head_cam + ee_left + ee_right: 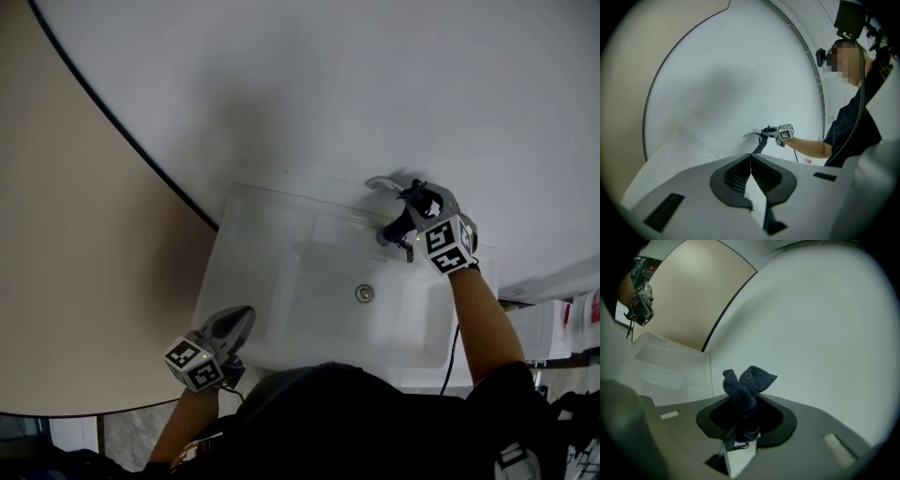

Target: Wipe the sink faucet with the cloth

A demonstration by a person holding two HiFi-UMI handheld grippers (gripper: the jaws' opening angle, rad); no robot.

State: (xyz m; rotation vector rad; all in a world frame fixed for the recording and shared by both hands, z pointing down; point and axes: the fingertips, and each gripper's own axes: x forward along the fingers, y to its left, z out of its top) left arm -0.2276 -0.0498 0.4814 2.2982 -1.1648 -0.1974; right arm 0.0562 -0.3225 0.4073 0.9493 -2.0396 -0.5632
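Sticking up between the jaws of the right gripper [743,411], a bunched dark blue cloth [746,389] is shown clamped in that gripper's own view, while in the head view the cloth is seen held against the faucet [384,185] behind the white sink [272,281]. The left gripper [750,161] is shown fully closed on nothing and is held at the sink's near-left rim, well apart from the faucet. Only square black-and-white markers are seen on the gripper cubes [442,246].

In the head view, the faucet [382,184] is largely covered by the cloth [398,227] and the right gripper [413,199]; contact between cloth and faucet cannot be told. The near rim of the sink [251,225] is hidden by the person's dark clothing [328,412].
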